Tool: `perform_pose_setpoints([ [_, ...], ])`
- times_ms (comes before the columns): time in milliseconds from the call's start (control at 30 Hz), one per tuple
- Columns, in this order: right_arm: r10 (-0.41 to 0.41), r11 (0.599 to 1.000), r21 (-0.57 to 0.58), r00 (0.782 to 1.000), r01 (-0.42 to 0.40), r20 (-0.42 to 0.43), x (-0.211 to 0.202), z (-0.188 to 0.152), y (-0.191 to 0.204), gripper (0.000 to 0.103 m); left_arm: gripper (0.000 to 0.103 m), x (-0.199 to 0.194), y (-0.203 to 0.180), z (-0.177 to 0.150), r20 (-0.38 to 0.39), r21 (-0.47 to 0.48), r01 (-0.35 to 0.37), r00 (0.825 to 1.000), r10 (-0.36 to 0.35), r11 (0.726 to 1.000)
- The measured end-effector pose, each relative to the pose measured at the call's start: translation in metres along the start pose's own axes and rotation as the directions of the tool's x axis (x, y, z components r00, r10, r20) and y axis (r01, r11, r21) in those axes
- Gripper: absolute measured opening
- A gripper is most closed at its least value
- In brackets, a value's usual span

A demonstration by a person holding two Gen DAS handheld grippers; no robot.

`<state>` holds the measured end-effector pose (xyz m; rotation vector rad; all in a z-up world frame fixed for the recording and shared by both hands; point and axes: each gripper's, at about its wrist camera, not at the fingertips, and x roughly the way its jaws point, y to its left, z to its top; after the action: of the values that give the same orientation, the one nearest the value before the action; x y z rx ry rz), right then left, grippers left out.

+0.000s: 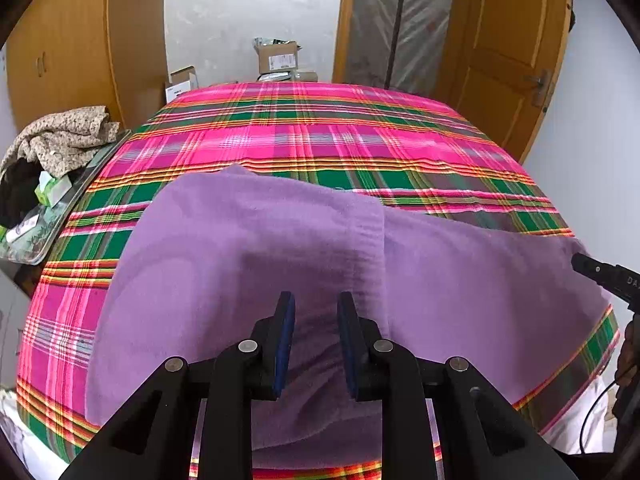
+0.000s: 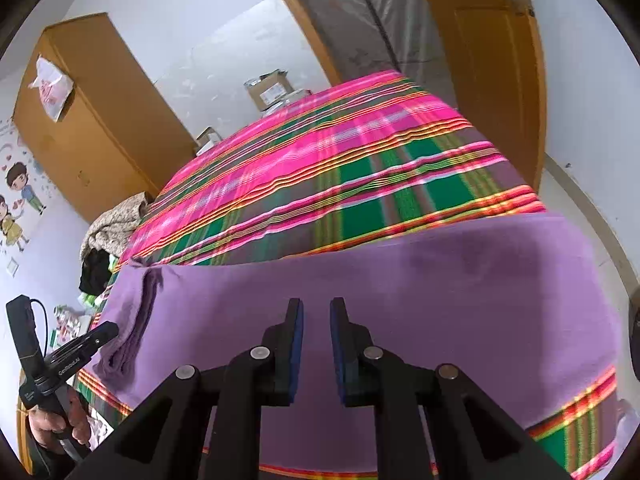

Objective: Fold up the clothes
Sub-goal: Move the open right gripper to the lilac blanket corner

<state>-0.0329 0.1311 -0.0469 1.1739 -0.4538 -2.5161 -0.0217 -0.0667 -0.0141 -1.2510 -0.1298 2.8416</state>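
Observation:
A purple garment [image 1: 248, 248] lies spread over the near half of a bed under a pink and green plaid cover [image 1: 320, 132]. My left gripper [image 1: 316, 308] hovers low over its middle, jaws a little apart, with nothing between the blue pads. My right gripper [image 2: 316, 308] hangs over the same purple garment [image 2: 420, 280] toward its right part, also slightly open and holding nothing. The garment's left end shows stacked folded layers [image 2: 128, 332]. Each gripper shows in the other's view: the right gripper [image 1: 600, 276] at the right edge, the left gripper [image 2: 96, 334] at the lower left, held by a hand [image 2: 52, 424].
A heap of speckled beige and black clothes [image 1: 60, 136] sits on a side table with a tray of small items [image 1: 32, 224] left of the bed. Cardboard boxes [image 1: 276, 56] stand beyond the far edge. A wooden wardrobe [image 1: 72, 52] and door [image 1: 508, 60] flank the room.

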Motion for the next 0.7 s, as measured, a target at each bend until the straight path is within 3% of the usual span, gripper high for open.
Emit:
perform_pose_setpoints([
  [200, -0.048, 0.998, 0.052, 0.999, 0.047, 0.022, -0.011, 0.002, -0.025, 0.014, 0.022, 0.001, 0.002, 0.004, -0.003, -0.008, 0.001, 1.000, -0.001, 1.000],
  [433, -0.126, 0.980, 0.166, 0.990, 0.114, 0.064, -0.035, 0.003, -0.068, 0.029, 0.023, 0.003, 0.006, 0.016, 0.005, 0.002, 0.003, 1.000, -0.003, 1.000],
  [700, -0.132, 0.976, 0.188, 0.987, 0.113, 0.091, -0.047, 0.005, -0.076, 0.034, 0.022, -0.031, 0.073, 0.036, 0.103, -0.150, -0.139, 0.982, 0.156, 0.979],
])
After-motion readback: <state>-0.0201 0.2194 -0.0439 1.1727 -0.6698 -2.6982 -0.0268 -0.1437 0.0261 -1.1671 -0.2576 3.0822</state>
